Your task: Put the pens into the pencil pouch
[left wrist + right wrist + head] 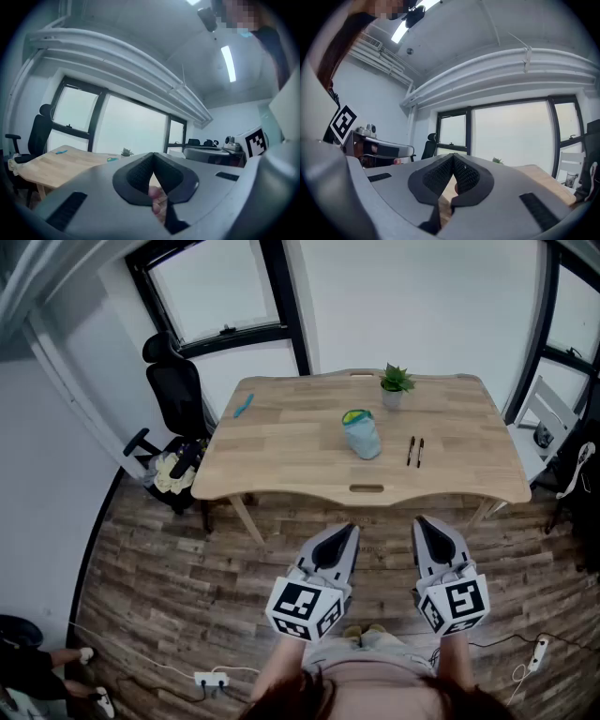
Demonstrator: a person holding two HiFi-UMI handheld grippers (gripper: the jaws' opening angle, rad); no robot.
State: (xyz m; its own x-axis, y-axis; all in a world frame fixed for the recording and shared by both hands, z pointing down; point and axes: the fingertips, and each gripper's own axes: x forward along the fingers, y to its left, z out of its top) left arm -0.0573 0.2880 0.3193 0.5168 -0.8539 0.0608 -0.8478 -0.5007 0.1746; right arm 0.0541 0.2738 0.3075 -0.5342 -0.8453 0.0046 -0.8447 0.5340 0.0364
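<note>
On the table, pouch, seemingly two pens beside it, left gripper and right gripper fingers closed, empty

Floor: dark wood planks.
Furniture: we see a wooden table, black office chair.
Wall: black-framed windows.
</note>
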